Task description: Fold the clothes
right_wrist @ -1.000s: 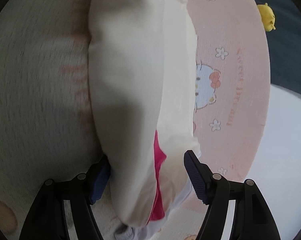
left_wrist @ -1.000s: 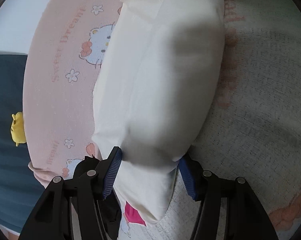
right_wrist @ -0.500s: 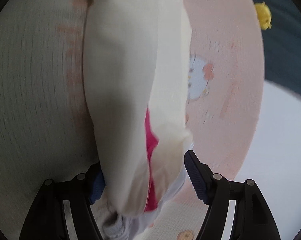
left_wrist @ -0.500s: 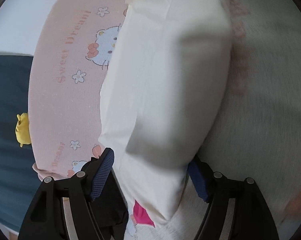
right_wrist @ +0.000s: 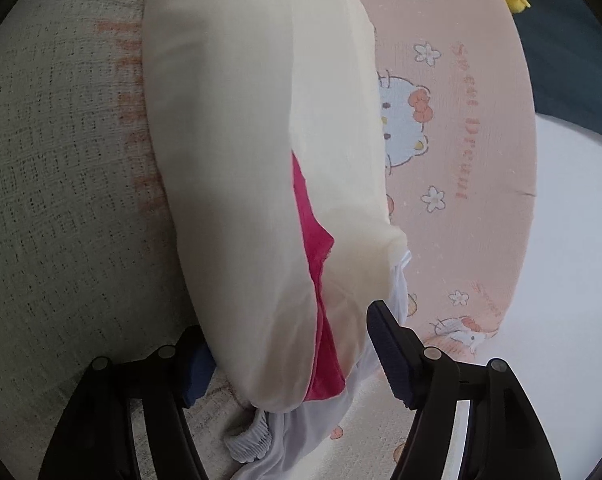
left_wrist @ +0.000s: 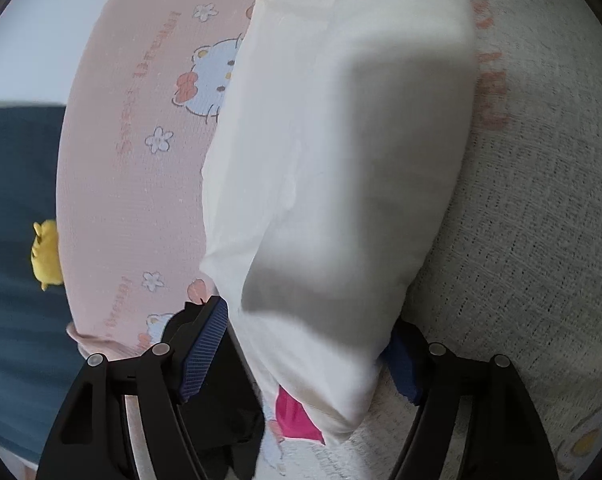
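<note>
The folded cream-white cotton garment (left_wrist: 341, 168) with a magenta patch showing at its near end lies as a long, thick bundle up the centre of both wrist views, one end between each pair of jaws. It rests on a pink blanket printed with white cartoon cats, small flowers and cursive lettering (left_wrist: 141, 184), which overlaps an off-white waffle-weave blanket (left_wrist: 541, 240) on the bed.

The left hand-held gripper (left_wrist: 313, 360) has just been opening; its jaws stand wide, the left pad clear of the cloth, the right pad tucked behind the bundle's edge. The right hand-held gripper (right_wrist: 289, 356) has just been narrowing a little, yet is likewise wide around its end, the right pad apart from the fabric. Neither pair appears to pinch the garment.

A white ribbed cuff (right_wrist: 249, 440) trails loose at the bottom centre of the right view. A small yellow plush toy (left_wrist: 47, 256) sits at the left edge on dark blue fabric (left_wrist: 17, 200).

The risk: pulling back may snag a pad on the soft layers and drag the fold open; the loose cuff could catch too.
</note>
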`<state>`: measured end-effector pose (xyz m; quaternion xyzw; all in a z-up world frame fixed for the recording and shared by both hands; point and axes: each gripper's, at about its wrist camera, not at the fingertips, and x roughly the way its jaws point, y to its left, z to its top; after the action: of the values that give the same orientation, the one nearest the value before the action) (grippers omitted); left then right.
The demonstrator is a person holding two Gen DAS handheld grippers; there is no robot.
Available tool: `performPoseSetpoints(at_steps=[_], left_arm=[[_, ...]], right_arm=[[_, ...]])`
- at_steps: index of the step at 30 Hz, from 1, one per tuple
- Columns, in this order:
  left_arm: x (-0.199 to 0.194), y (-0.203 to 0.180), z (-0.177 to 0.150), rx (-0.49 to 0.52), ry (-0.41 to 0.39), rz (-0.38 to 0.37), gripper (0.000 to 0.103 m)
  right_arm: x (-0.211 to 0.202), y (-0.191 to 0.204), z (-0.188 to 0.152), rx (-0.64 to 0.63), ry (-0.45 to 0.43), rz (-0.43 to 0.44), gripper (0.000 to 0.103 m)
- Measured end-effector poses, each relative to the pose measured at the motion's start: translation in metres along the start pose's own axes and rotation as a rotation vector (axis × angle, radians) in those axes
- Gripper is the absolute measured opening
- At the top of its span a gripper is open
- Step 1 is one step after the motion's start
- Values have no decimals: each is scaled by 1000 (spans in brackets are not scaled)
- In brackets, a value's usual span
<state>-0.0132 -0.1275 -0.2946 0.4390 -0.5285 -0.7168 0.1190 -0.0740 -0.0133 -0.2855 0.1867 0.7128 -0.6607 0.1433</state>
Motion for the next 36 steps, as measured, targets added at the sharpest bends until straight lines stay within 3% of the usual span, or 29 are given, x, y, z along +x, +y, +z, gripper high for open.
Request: performPoseSetpoints(at_steps=[2, 4, 6, 10, 14, 21, 26, 29, 32, 36], left_arm=[[-1, -2, 0, 0, -8, 6, 69], [-2, -4, 0, 3, -8, 14, 65], [-3, -5, 0, 2, -8, 19, 64], [-2, -4, -1, -28, -3, 9, 60], [-4, -9, -4, -43, -11, -1, 48], [-1, -4, -6, -105, -17, -48, 45], [-1, -9, -5, -121, -7, -85, 21], [-1, -9, -3, -143, 4, -109, 18], [4, 4, -2, -216, 35, -183, 18], [17, 38, -4, -437, 122, -359, 18]], right_arm=[[-5, 12, 3, -50, 19, 0, 55], [-1, 23, 12, -100, 31, 6, 26], [-1, 38, 12, -130, 36, -28, 12], [0, 36, 11, -73, 38, -29, 12], [2, 34, 10, -49, 32, -21, 12], [5, 29, 7, -8, 17, 2, 12], [8, 27, 9, 12, 32, 11, 12], [10, 24, 11, 39, 55, 29, 12], [12, 20, 11, 81, 62, 40, 12], [12, 13, 12, 154, 75, 34, 8]])
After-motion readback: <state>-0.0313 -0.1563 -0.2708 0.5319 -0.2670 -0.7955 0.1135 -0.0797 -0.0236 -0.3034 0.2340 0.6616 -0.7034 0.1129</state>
